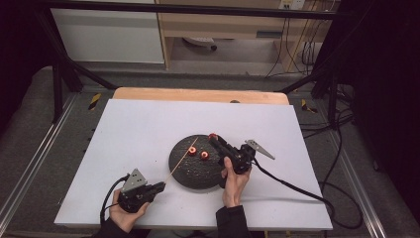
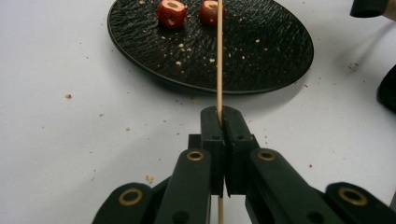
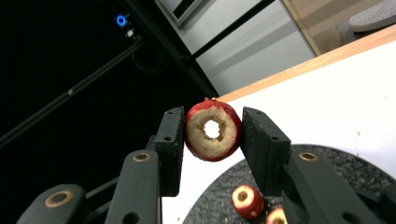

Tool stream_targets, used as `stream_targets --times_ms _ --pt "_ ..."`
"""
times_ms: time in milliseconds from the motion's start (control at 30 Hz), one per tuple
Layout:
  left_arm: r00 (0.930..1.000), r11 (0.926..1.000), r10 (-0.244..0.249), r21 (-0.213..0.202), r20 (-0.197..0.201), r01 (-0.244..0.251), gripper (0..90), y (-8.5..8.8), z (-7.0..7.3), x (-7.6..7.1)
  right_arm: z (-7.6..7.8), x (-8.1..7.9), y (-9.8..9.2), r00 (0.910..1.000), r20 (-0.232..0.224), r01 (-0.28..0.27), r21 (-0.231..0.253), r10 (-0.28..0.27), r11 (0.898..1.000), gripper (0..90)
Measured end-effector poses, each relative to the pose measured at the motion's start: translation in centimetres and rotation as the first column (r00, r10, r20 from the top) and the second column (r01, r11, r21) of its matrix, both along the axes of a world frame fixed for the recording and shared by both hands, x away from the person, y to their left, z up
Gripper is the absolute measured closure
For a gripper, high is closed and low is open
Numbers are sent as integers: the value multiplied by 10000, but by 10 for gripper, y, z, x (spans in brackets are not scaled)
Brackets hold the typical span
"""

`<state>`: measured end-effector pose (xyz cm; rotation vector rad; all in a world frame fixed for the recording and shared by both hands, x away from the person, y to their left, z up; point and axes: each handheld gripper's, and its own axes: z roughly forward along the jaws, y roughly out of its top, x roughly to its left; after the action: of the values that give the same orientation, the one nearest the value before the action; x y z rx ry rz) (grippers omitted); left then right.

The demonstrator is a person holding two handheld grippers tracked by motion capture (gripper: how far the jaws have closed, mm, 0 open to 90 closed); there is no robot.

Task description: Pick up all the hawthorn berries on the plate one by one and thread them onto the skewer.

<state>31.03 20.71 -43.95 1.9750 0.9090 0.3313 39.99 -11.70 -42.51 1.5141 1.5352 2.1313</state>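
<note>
On the white table (image 1: 129, 134), a round black plate (image 1: 185, 171) with a rough, pebbled surface lies near the person's edge, between the 2 hands. Plate contents: 2 red cored fruit pieces (image 1: 198, 152) lying side by side toward its far half, each with a pale centre and a hole bored through; pale crumbs scattered over the dark surface and onto the table around it.

Left gripper (image 1: 159, 187), held low at the near left corner: jaws fully closed on a thin wooden skewer (image 1: 178, 166), pinched at its near end. In the left gripper view the skewer (image 2: 219, 56) runs straight forward from the jaws, across the near rim of the plate (image 2: 261, 51) and over it toward the fruit pieces (image 2: 171, 12); whether its tip touches one cannot be told.

Right gripper (image 1: 214, 138), held above the far right part of the plate: jaws closed on a third cored fruit piece (image 1: 213, 135), 1 pad on each side. In the right gripper view this piece (image 3: 213, 130) sits lifted clear of the plate, its bored hole facing the camera, with the 2 loose pieces (image 3: 247, 201) on the plate (image 3: 219, 205) below.
</note>
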Motion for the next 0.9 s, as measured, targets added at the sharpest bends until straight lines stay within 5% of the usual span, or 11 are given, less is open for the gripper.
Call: stream_targets --times_ms 900 --pt "9996 9991 130 -399 -239 -139 879 -19 -4 3 -5 20 15 9995 -107 321 1704 -308 9849 609"
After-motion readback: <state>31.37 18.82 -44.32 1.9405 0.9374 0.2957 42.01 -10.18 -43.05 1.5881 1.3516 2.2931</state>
